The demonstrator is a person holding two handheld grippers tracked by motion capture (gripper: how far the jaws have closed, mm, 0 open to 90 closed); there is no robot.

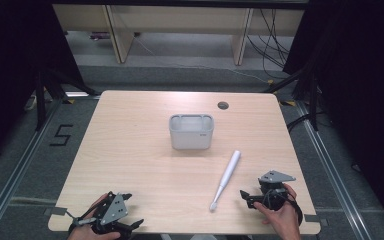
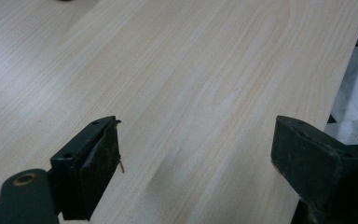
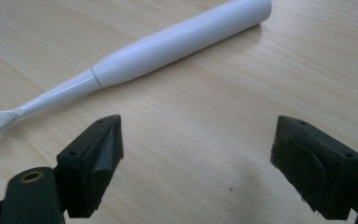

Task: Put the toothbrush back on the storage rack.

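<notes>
A white electric toothbrush (image 1: 226,179) lies flat on the wooden table (image 1: 130,150), bristle end toward the front edge. Behind it, near the table's middle, stands a grey rectangular holder (image 1: 191,131). My right gripper (image 1: 243,196) rests just right of the toothbrush's bristle end, open and empty. In the right gripper view the toothbrush (image 3: 168,46) lies across the table just beyond the spread jaws. My left gripper (image 1: 132,224) sits at the front left corner, open. The left gripper view has bare wood (image 2: 182,93) between its wide-apart jaws.
A dark round cable hole (image 1: 223,105) marks the table's far edge. The table's right edge (image 2: 349,70) runs close to the left gripper's jaw. Dark floor, metal rails and light wooden furniture surround the table.
</notes>
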